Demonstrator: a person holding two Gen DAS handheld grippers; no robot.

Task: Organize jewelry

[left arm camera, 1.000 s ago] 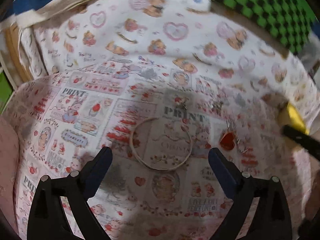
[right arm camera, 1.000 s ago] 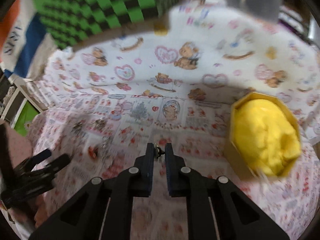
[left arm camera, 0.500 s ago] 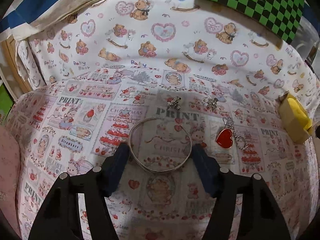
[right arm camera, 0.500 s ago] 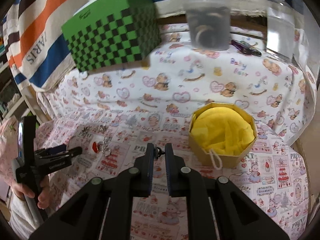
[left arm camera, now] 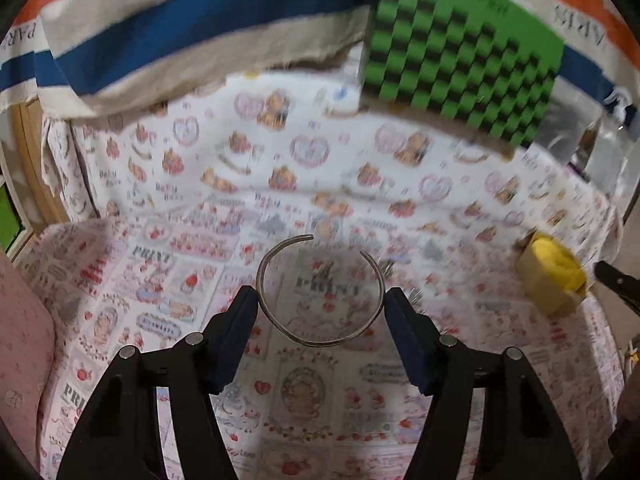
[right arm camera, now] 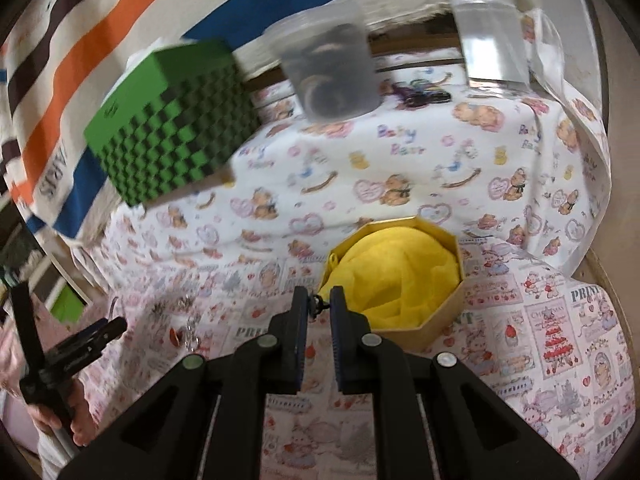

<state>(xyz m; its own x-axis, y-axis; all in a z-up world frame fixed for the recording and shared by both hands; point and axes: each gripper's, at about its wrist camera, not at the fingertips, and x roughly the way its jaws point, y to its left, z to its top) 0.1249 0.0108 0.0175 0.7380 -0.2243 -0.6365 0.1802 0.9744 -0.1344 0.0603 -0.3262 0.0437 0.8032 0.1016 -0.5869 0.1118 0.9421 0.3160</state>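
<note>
An open silver bangle (left arm camera: 320, 292) is clamped across its width by the left gripper (left arm camera: 320, 308), above the printed cloth (left arm camera: 168, 320). A small dark charm (right arm camera: 318, 303) is pinched by the near-shut right gripper (right arm camera: 318, 312), just before the yellow-lined box (right arm camera: 400, 280) at one o'clock. Nothing is seen stored yet; other small pieces (right arm camera: 180, 320) are left at nine o'clock.

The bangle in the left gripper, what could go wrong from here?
The open bangle is pinched only at its two sides by the left gripper, so the springy wire could flex and pop out. The right gripper holds a tiny dark piece that might drop short of the yellow-lined box.
</note>
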